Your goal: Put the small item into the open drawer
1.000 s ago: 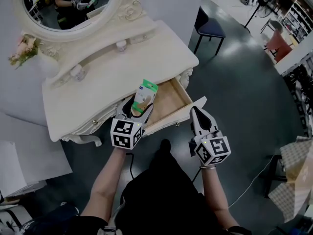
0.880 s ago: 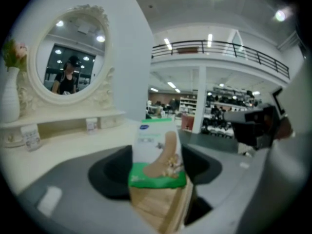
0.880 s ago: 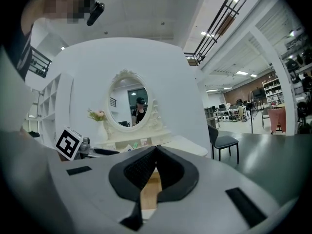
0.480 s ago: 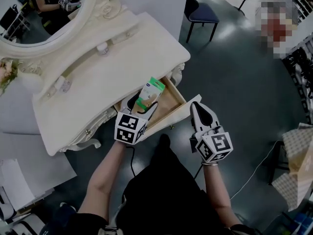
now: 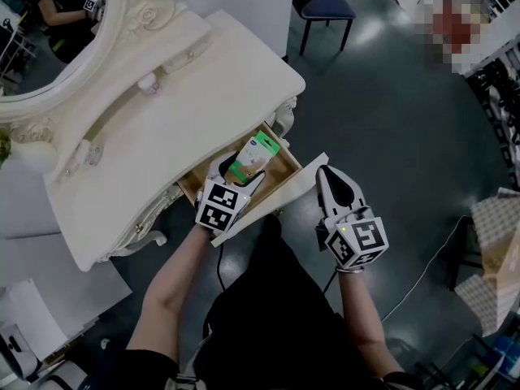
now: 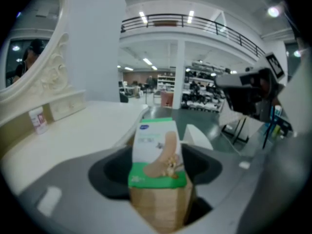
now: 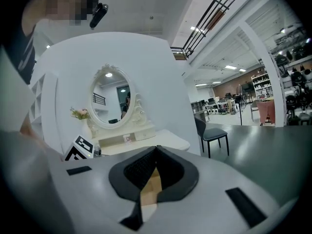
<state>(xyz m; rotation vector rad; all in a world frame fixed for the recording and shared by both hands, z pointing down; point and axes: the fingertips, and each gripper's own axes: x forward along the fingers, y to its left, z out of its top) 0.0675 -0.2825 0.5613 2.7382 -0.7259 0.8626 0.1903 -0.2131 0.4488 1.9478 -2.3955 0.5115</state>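
Observation:
The small item is a flat white and green packet [image 5: 258,153] with a plaster pictured on it [image 6: 158,150]. My left gripper [image 5: 244,171] is shut on its lower end and holds it upright over the wooden inside of the open drawer [image 5: 284,162]. Whether the packet touches the drawer floor is hidden. The drawer's cream front panel [image 5: 280,197] juts out toward me. My right gripper [image 5: 329,187] is shut with nothing in it, just right of that panel's end. In the right gripper view its jaws [image 7: 155,154] meet at the tips.
The drawer belongs to a cream dressing table [image 5: 162,112] with an oval mirror [image 5: 49,47] and small knobs on its back shelf. A dark chair [image 5: 321,6] stands on the grey floor beyond the table. My legs are right under the drawer front.
My left gripper has carried the packet down and forward, from above the tabletop edge to over the drawer's inside. The right gripper has stayed by the drawer front.

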